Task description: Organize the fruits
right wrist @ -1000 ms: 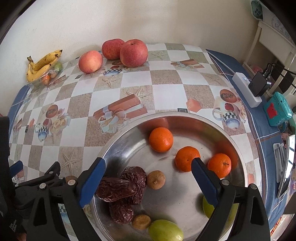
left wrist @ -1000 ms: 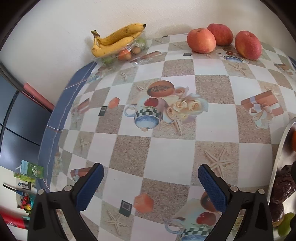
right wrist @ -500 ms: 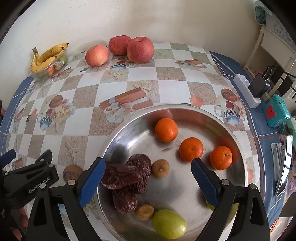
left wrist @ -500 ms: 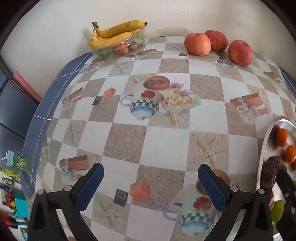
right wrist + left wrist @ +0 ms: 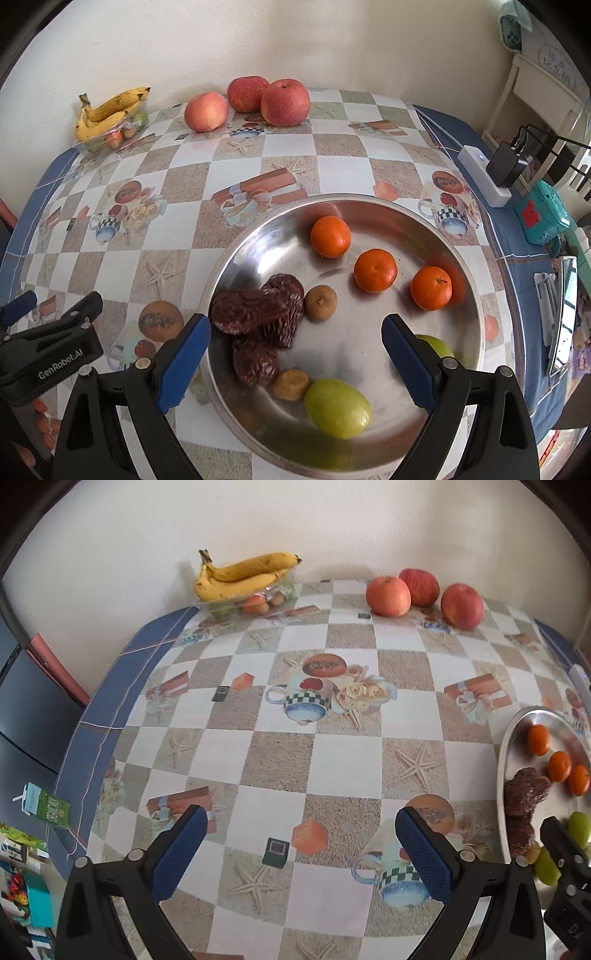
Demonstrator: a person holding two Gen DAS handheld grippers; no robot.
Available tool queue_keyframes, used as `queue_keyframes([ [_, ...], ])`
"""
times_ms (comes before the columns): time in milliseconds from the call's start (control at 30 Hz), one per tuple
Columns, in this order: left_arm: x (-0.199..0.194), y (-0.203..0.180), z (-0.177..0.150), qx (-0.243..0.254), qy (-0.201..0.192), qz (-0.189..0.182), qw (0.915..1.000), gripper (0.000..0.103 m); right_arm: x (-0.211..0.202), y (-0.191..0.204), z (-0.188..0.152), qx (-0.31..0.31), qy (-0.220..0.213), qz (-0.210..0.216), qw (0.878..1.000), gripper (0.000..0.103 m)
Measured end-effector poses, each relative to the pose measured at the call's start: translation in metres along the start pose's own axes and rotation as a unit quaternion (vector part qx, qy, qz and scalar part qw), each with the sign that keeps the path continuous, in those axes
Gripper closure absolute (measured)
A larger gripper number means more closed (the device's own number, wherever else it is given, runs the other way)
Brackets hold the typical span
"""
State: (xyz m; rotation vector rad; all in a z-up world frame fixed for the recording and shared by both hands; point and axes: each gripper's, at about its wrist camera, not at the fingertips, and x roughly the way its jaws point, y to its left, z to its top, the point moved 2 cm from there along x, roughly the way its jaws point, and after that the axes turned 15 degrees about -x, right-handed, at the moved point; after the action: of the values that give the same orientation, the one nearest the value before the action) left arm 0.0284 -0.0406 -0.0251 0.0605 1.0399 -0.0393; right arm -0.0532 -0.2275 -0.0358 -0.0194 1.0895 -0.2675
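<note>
A steel bowl (image 5: 373, 218) holds three mandarins (image 5: 375, 270), dark dried dates (image 5: 258, 310), two small brown fruits (image 5: 320, 301) and green fruits (image 5: 338, 402). My right gripper (image 5: 295, 358) is open and empty above the bowl's near side. My left gripper (image 5: 295, 849) is open and empty over the tablecloth, left of the bowl (image 5: 517, 723). Three apples (image 5: 388, 596) and bananas (image 5: 243, 576) on a clear tray lie at the far edge by the wall. They also show in the right wrist view: apples (image 5: 284, 102), bananas (image 5: 109, 110).
The table (image 5: 280, 753) has a checked printed cloth with a blue border. A white power strip (image 5: 484, 175) with a black charger and a teal box (image 5: 541, 212) lie at the right edge. The left gripper body (image 5: 48, 350) shows left of the bowl.
Both grippers have drawn back and up, so the table appears farther. The bowl has come more into the left wrist view. Both stay open.
</note>
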Motion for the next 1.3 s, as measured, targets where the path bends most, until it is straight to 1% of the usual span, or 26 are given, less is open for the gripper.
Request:
queue_keyframes([
  [200,-0.018,0.011,-0.002,-0.011,-0.014,0.000,0.9998,0.000,-0.017,0.008,-0.006,-0.017,-0.015,-0.008,1.000,0.009],
  [367,-0.024,0.019,-0.005,-0.027,-0.001,-0.018,0.9995,0.000,-0.027,0.012,-0.010,-0.020,-0.022,-0.009,1.000,0.009],
  [500,-0.025,0.022,-0.010,-0.024,0.002,-0.013,0.9996,0.000,-0.032,0.012,-0.015,-0.021,-0.024,-0.014,0.999,0.009],
  [700,-0.025,0.022,-0.013,-0.022,0.009,-0.010,0.9997,0.000,-0.043,0.012,-0.016,-0.019,-0.042,-0.018,0.999,0.009],
  [867,-0.021,0.024,-0.014,-0.029,0.022,-0.009,0.9993,0.000,-0.044,0.013,-0.016,-0.018,-0.041,-0.017,0.999,0.009],
  [1300,-0.014,0.026,-0.014,-0.033,0.036,-0.003,0.9988,0.000,-0.038,0.011,-0.017,-0.010,-0.028,-0.011,1.000,0.009],
])
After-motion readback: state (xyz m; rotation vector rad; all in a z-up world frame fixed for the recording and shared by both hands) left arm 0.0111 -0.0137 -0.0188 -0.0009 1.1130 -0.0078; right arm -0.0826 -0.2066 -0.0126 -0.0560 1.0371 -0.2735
